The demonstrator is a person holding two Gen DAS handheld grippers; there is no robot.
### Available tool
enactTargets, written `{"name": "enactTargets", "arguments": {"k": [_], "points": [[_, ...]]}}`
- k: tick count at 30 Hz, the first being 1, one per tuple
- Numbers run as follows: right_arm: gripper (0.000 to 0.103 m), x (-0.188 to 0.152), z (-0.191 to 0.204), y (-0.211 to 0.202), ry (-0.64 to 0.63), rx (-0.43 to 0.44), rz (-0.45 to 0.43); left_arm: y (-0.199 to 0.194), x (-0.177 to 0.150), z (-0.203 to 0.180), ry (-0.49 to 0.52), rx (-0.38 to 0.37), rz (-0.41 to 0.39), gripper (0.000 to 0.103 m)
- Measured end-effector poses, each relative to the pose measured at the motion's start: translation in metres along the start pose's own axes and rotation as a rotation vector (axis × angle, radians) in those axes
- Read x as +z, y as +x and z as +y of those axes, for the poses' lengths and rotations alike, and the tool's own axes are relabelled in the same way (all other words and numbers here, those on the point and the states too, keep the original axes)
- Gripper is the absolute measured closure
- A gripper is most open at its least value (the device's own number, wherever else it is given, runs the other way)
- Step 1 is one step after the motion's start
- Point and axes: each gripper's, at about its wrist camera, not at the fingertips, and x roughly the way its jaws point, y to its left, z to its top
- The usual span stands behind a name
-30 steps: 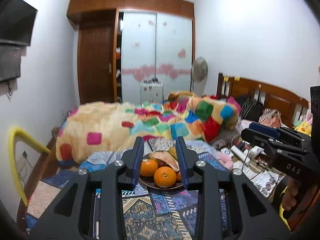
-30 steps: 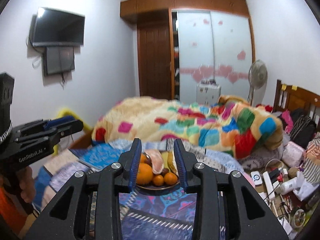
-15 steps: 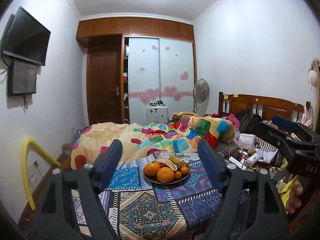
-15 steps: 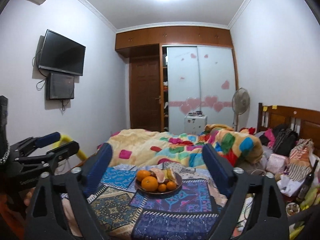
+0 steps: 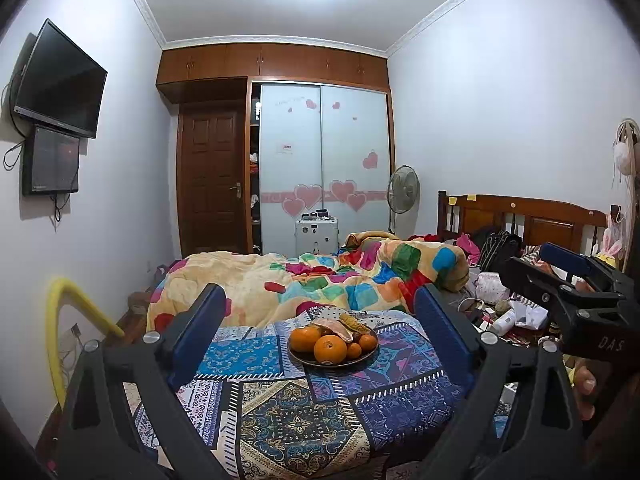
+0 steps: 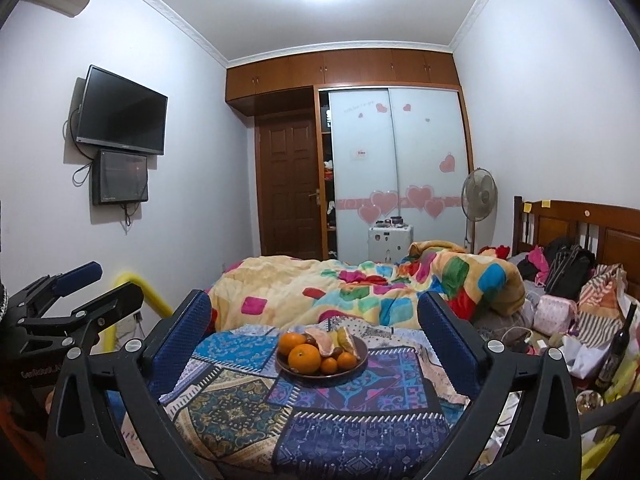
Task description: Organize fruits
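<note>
Behind the oranges (image 5: pixel 329 348) on the brown plate (image 5: pixel 304 358), the pale and dark fruit pieces are too small to identify. The plate sits mid-way on a patterned cloth (image 5: pixel 296 420) over the bed, its oranges glossy and piled at the front. Left claw (image 5: pixel 318 328) and right claw (image 6: pixel 314 332) are both spread wide, holding nothing, well short of the plate. Clutter (image 6: pixel 576 336) crowds the bed's right side.
</note>
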Motion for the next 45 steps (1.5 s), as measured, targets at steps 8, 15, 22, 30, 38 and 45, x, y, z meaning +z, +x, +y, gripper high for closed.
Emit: {"name": "enactTargets", "arguments": {"k": [8,15,22,30,38,45], "points": [[0.0,-0.001,0.002,-0.002,-0.011,0.002,0.0,-0.001,-0.002,0.001,-0.005,-0.006,0.001,0.005],[0.0,-0.001,0.003,-0.001,-0.013,0.01,0.011,0.002,-0.002,-0.001,-0.004,-0.003,0.0,0.003],[0.0,-0.001,0.004,0.0,-0.018,0.012,0.013,0.003,-0.001,-0.003,0.001,-0.005,-0.002,0.002],[0.0,0.0,0.005,0.0,-0.019,0.011,0.008,0.003,-0.002,-0.002,-0.004,-0.008,-0.002,0.001],[0.0,0.0,0.005,0.0,-0.02,0.009,0.01,0.006,-0.004,-0.001,-0.014,-0.012,0.007,0.001],[0.0,0.0,0.004,0.002,-0.011,-0.001,0.012,0.012,-0.006,-0.002,-0.012,-0.015,0.02,0.001]]}}
